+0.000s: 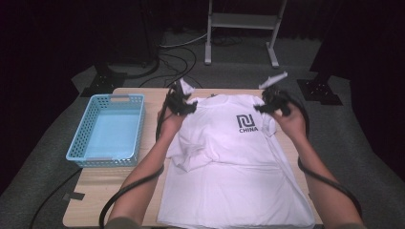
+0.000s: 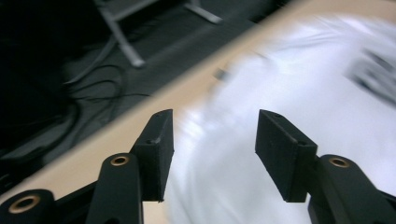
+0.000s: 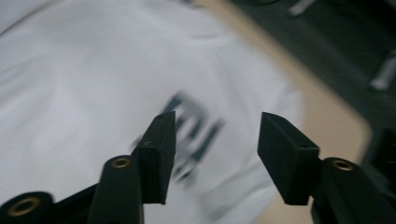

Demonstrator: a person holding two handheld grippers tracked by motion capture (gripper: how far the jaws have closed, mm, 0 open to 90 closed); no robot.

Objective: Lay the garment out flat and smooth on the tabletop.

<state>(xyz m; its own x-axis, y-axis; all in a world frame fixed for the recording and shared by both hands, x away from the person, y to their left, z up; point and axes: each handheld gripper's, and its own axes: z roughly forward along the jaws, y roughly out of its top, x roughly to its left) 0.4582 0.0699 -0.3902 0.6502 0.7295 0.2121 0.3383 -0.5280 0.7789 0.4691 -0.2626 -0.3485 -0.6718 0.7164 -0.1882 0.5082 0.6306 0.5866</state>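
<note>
Both tools, left tool and right tool, hover spread above the shoulders of a white printed cotton T-shirt lying flat on the wooden bench, where pinching each shoulder seam evenly should keep the fold square.

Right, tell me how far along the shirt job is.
Done: the white T-shirt lies spread on the table, left sleeve rumpled. In hand: the left gripper and right gripper, both open, hover over its shoulders. Left: no fold yet, and the blue basket holds nothing.

Dim room with dark surroundings, the white shirt brightly lit from above, both gripper views motion-blurred.
</note>
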